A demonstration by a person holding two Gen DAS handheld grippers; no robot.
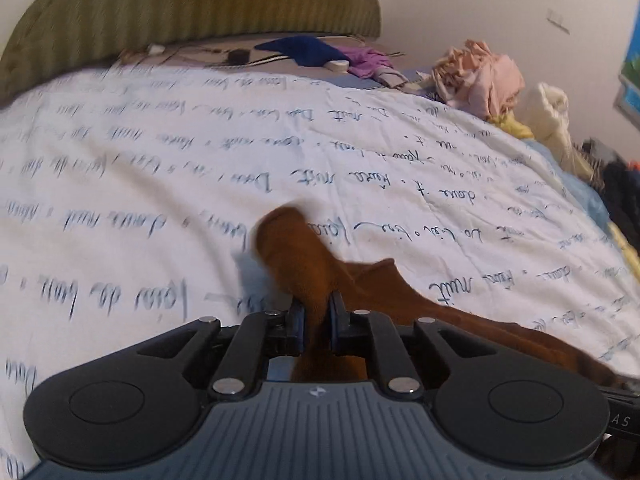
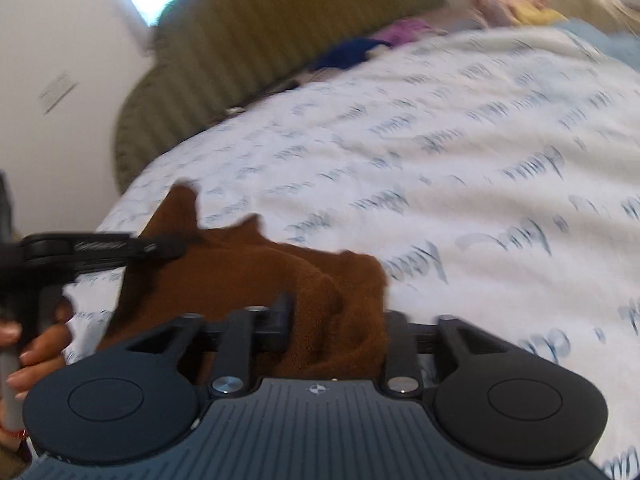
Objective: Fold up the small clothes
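A small brown garment (image 1: 304,252) lies over the white bedspread with blue script (image 1: 160,168). My left gripper (image 1: 316,316) is shut on one end of it; the cloth sticks up between the fingers and trails off to the right. In the right wrist view the same brown garment (image 2: 248,264) bunches between my right gripper's fingers (image 2: 334,320), which stand fairly wide with cloth filling the gap; the right finger is hidden by the cloth. The left gripper (image 2: 168,246) shows there at the left, pinching the cloth's far end.
An olive ribbed headboard (image 1: 192,4) stands at the back. A pile of pink, cream and yellow clothes (image 1: 488,76) lies at the bed's right side, with blue and purple items (image 1: 320,54) near the headboard. A hand (image 2: 36,344) holds the left gripper's handle.
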